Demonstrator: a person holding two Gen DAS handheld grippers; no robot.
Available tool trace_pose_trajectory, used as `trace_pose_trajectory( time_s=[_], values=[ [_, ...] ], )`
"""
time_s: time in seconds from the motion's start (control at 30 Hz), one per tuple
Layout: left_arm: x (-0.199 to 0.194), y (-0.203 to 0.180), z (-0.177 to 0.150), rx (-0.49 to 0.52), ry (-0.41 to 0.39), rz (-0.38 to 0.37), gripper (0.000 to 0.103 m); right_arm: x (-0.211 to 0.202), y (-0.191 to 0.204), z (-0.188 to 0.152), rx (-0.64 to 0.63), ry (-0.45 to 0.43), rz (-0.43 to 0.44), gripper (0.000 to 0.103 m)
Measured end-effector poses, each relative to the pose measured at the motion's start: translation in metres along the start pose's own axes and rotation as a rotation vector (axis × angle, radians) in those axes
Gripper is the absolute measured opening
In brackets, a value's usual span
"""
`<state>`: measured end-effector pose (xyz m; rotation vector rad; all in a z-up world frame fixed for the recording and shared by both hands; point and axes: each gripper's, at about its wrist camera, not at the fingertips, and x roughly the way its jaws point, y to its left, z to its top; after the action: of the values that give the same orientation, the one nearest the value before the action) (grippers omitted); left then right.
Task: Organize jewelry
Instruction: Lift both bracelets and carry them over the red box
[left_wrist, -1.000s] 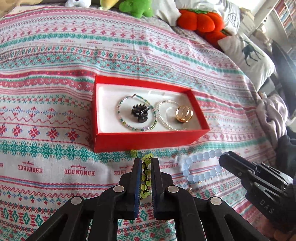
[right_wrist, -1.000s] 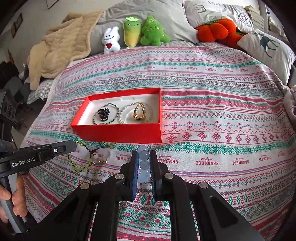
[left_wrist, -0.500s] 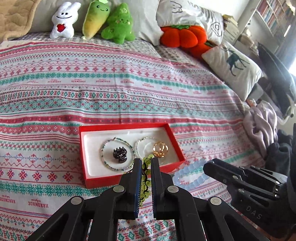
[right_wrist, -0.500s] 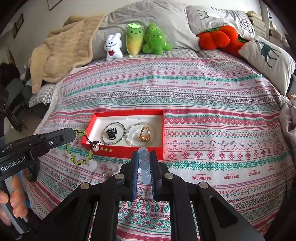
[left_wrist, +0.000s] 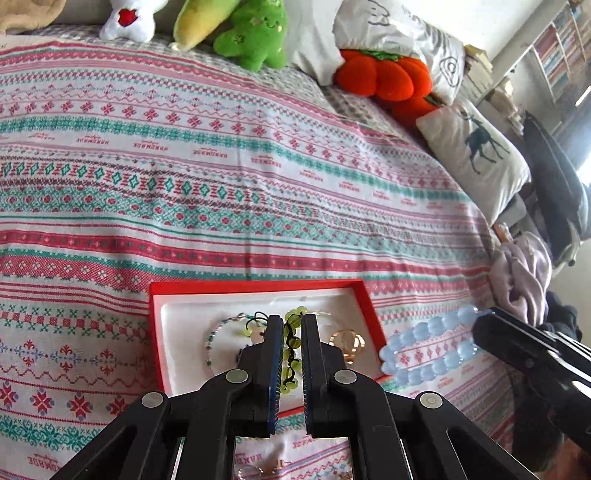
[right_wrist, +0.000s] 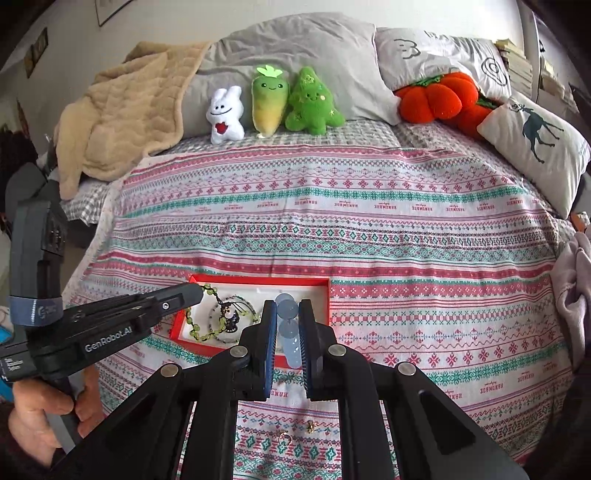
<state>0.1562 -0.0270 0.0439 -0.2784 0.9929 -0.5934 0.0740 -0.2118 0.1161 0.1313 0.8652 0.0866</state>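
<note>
The red box (left_wrist: 255, 285) with a white lining lies on the patterned bedspread. In it are a thin beaded hoop (left_wrist: 216, 332), a gold piece (left_wrist: 349, 341) and a black hair clip (right_wrist: 231, 322). My left gripper (left_wrist: 291, 326) is shut on a green bead bracelet (left_wrist: 291, 345), which dangles over the box (right_wrist: 258, 281). In the right wrist view the left gripper (right_wrist: 197, 293) reaches in from the left with the green bracelet (right_wrist: 207, 334) hanging off its tip. My right gripper (right_wrist: 288, 314) is shut on a pale blue bead bracelet (right_wrist: 287, 319). That blue bracelet (left_wrist: 424, 345) hangs just right of the box, under the right gripper (left_wrist: 482, 325).
Small earrings (right_wrist: 284, 437) lie on the bedspread near the front edge. Plush toys (right_wrist: 271, 99), an orange pumpkin cushion (right_wrist: 436, 98), pillows and a beige blanket (right_wrist: 122, 114) line the head of the bed. A person's hand (right_wrist: 44, 417) holds the left gripper's handle.
Both grippers have risen off the bedspread with their bracelets. The left one has carried the green bracelet over the red box; the blue bracelet now hangs beside the box's right end.
</note>
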Motion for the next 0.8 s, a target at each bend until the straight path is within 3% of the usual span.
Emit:
trace_pose_trajectory(
  time_s=[0.27,0.6,0.8],
  values=[
    [0.034,0.031,-0.008,-0.075,0.092,0.123,0.004,0.026,0.02,0.011,-0.011,0.023,0.01,0.012],
    [0.025,0.025,-0.015,-0.036,0.095,0.157,0.005,0.072,0.028,0.008,0.002,0.078,-0.001,0.012],
    [0.016,0.022,-0.018,-0.01,0.091,0.178,0.018,0.086,0.019,0.006,0.0,0.1,-0.073,0.013]
  ],
)
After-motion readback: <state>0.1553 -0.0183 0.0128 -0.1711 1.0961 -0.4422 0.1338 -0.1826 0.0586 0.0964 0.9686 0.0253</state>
